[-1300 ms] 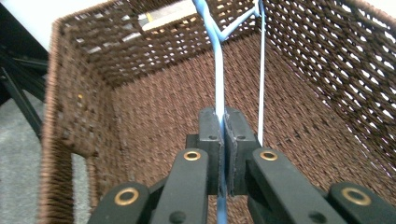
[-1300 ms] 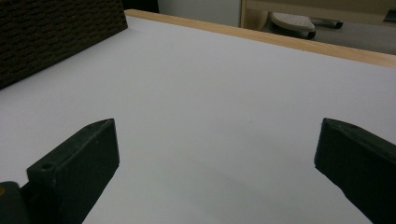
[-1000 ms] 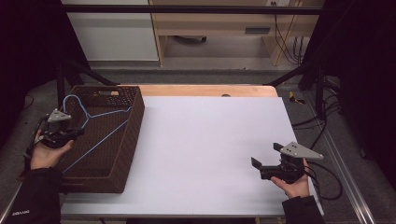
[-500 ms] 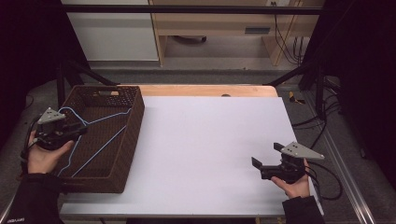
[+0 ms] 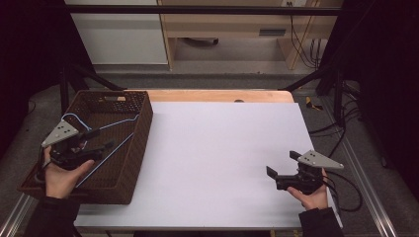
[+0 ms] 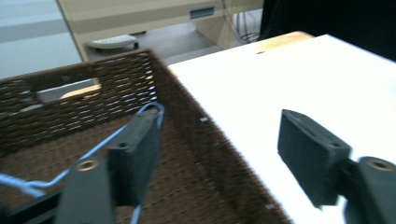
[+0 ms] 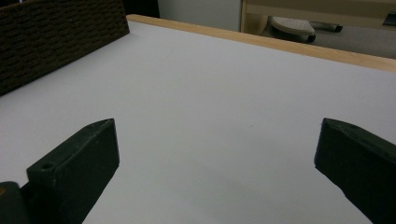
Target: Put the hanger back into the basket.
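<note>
A dark brown woven basket (image 5: 141, 143) stands on the left end of the white table (image 5: 222, 148). A blue wire hanger (image 5: 121, 120) lies inside it. My left gripper (image 5: 101, 139) hovers over the basket's near part, open. In the left gripper view its jaws stand wide apart (image 6: 219, 121) astride the basket wall (image 6: 210, 154). The hanger wire (image 6: 98, 149) runs behind the left jaw, not between the two. My right gripper (image 5: 283, 164) is open near the table's front right, holding nothing. Bare tabletop lies between its jaws (image 7: 217, 126).
A wooden strip (image 5: 217, 95) edges the table's far side. Beyond it stand a pale cabinet (image 5: 118, 34) and a wooden shelf unit (image 5: 237, 29). Cables (image 5: 341, 143) hang off the right side. The basket's corner (image 7: 56, 37) shows far left in the right gripper view.
The blue hanger has dropped from above the basket's rim to down inside it. My left gripper has shifted a little right over the basket. The right gripper has stayed put.
</note>
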Tool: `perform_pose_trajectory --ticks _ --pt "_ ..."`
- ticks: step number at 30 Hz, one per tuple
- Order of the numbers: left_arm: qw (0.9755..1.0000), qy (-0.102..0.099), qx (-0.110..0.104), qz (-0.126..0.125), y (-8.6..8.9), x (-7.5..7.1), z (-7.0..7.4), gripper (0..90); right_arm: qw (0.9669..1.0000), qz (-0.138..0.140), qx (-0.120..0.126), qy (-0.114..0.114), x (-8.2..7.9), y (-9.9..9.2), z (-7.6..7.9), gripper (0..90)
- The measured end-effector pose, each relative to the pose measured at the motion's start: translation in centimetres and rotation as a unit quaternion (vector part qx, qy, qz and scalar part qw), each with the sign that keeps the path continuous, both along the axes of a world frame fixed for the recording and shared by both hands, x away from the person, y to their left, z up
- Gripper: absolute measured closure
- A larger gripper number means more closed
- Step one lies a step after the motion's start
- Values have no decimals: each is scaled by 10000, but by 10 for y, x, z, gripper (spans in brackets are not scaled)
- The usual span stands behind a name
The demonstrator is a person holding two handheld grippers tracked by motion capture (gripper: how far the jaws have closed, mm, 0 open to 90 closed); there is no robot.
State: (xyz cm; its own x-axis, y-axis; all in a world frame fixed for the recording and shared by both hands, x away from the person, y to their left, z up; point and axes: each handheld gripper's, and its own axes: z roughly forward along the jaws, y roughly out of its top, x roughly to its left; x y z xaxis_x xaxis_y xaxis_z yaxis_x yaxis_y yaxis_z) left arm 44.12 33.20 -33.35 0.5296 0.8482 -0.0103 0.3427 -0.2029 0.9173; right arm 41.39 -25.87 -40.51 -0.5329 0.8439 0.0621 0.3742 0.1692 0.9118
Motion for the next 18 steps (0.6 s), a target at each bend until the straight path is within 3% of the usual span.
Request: perform_pose_trajectory --ticks 4,9,18 --pt "9997 -23 -175 -155 -15 -5 -4 204 10000 -3 7 -4 0 0 0 4" --pt "9990 -57 -189 -390 -34 -11 -11 153 10000 -14 24 -14 -1 0 1 4" --pt "9969 -69 -33 -785 -69 -20 -29 120 10000 1 33 -43 -1 -1 1 4"
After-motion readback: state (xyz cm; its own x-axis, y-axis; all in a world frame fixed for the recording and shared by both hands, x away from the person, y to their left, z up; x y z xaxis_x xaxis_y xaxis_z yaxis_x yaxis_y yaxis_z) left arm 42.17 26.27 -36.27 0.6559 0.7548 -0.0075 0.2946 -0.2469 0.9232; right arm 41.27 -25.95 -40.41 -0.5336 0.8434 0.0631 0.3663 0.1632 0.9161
